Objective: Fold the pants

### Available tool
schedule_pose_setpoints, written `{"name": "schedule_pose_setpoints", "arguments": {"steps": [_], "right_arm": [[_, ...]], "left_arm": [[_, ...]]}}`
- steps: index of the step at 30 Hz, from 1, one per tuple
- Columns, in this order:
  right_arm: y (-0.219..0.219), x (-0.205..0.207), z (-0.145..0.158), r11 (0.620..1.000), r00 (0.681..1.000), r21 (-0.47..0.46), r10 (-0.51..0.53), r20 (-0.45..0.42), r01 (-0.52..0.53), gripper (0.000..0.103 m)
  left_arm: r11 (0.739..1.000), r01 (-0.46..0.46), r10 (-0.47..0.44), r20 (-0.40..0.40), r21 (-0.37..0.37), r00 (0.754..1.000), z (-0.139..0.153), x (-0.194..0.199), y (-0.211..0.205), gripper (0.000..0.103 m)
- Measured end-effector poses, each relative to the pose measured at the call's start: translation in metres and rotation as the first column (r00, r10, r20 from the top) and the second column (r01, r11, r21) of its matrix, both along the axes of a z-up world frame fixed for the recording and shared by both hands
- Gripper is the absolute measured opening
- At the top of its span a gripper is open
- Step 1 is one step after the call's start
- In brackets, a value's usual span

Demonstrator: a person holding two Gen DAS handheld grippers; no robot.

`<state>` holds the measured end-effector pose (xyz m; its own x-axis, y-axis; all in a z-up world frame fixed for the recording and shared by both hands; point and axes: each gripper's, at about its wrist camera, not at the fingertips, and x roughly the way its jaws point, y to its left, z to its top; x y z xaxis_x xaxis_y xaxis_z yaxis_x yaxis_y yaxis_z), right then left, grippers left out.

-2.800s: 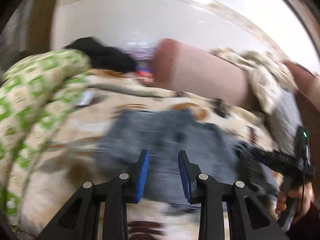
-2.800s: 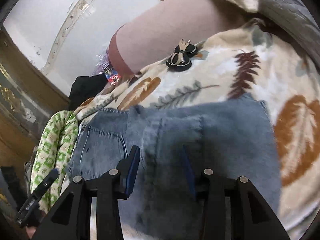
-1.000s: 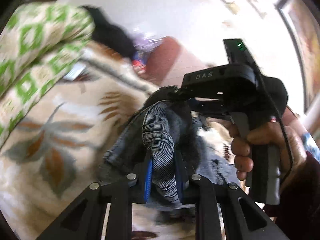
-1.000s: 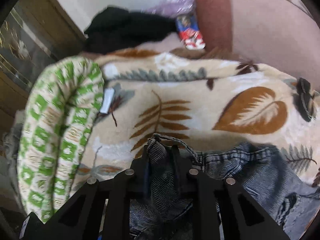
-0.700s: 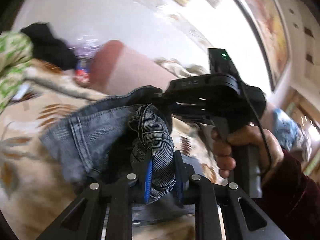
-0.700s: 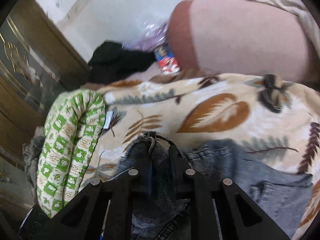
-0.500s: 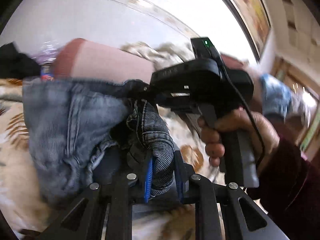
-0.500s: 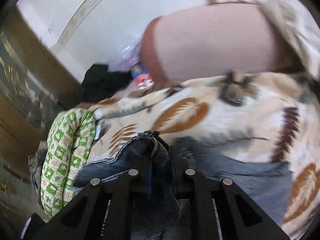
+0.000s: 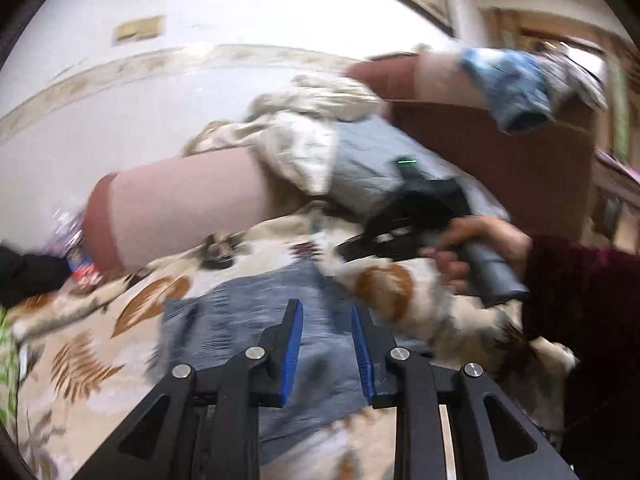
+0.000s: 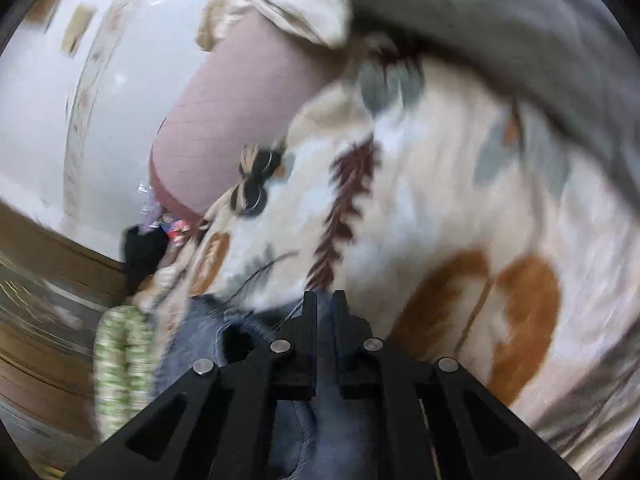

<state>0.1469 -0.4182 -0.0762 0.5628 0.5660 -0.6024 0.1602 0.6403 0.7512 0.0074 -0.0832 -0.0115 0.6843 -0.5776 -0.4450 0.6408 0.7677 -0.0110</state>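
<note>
The blue denim pants [image 9: 240, 320] lie spread flat on a leaf-print blanket [image 9: 100, 360]. In the left wrist view my left gripper [image 9: 324, 306] hovers over them. Its blue pads [image 9: 294, 344] stand apart and the jaws are opening, with nothing pinched between them. A hand [image 9: 480, 248] holds my right gripper [image 9: 348, 246] at the pants' far right corner, blurred by motion. In the right wrist view the right gripper [image 10: 326, 298] is almost fully closed, with a thin strip of denim between its fingers. The rest of the pants [image 10: 200, 328] trails to the lower left.
A pink bolster [image 9: 180, 208] lies behind the blanket, with a black bow clip [image 9: 218, 254] just in front of it. A grey quilted cushion [image 9: 368, 168] sits right of the bolster. A green patterned quilt [image 10: 120, 360] and a black garment [image 10: 144, 252] lie at the left.
The left gripper has let go of the bunched denim, and the pants now lie flat. Both grippers swung right across the blanket. The right jaws narrowed onto a thinner strip.
</note>
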Motion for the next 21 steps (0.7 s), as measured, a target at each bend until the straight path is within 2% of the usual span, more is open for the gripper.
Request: {"name": "schedule_pose_setpoints", "arguments": {"steps": [2,3,4,5,6,8,9,10,11,14,17,18,20,21], "right_arm": [[0.009,-0.004,0.017,0.999,0.997,0.003,0.036,0.069,-0.036,0.011],[0.014,-0.004,0.024,0.999,0.995,-0.01,0.049,0.085,-0.049,0.033],[0.02,-0.004,0.028,0.998,0.995,-0.021,0.056,0.08,-0.054,0.065],[0.025,-0.004,0.03,0.998,0.996,-0.024,0.055,0.069,-0.053,0.074],[0.03,-0.005,0.031,0.998,0.996,-0.014,0.057,0.069,-0.057,0.075],[0.039,-0.009,0.029,0.995,0.994,0.054,0.082,0.077,-0.087,0.075],[0.043,-0.011,0.027,0.993,0.993,0.072,0.092,0.068,-0.097,0.075],[0.046,-0.012,0.024,0.993,0.994,0.067,0.096,0.049,-0.099,0.075],[0.051,-0.012,0.021,0.993,0.994,0.058,0.102,0.035,-0.104,0.075],[0.065,-0.008,0.007,0.991,0.993,0.065,0.118,0.006,-0.118,0.075],[0.077,-0.002,-0.01,0.986,0.992,0.106,0.129,-0.002,-0.128,0.075],[0.081,0.0,-0.015,0.982,0.99,0.125,0.139,0.003,-0.138,0.07],[0.09,0.003,-0.024,0.976,0.985,0.134,0.173,0.015,-0.174,0.037],[0.092,0.002,-0.024,0.979,0.984,0.1,0.177,0.007,-0.177,0.018]], "left_arm": [[0.996,-0.065,0.061,-0.067,-0.056,0.996,-0.005,0.016,0.022,0.029],[0.994,-0.079,0.069,-0.121,-0.076,0.99,-0.01,0.025,0.031,0.031],[0.994,-0.09,0.078,-0.161,-0.066,0.984,-0.017,0.031,0.035,0.032],[0.994,-0.097,0.089,-0.168,-0.044,0.982,-0.024,0.03,0.037,0.032],[0.995,-0.096,0.091,-0.162,-0.022,0.983,-0.028,0.025,0.039,0.032],[0.997,-0.073,0.075,-0.148,0.02,0.986,-0.035,0.017,0.036,0.035],[0.998,-0.059,0.064,-0.141,0.037,0.988,-0.037,0.013,0.032,0.042],[0.998,-0.035,0.041,-0.128,0.05,0.991,-0.039,0.009,0.029,0.055],[0.998,-0.023,0.03,-0.115,0.06,0.993,-0.04,0.007,0.023,0.06],[0.996,-0.004,0.014,-0.112,0.089,0.994,-0.044,0.007,0.013,0.064],[0.997,0.007,0.003,-0.136,0.073,0.991,-0.054,0.01,0.009,0.068],[0.998,0.012,-0.002,-0.154,0.065,0.988,-0.059,0.014,0.007,0.068],[0.999,0.025,-0.017,-0.19,0.038,0.982,-0.065,0.02,0.005,0.068],[0.999,0.032,-0.028,-0.208,0.018,0.978,-0.067,0.023,0.003,0.068]]}}
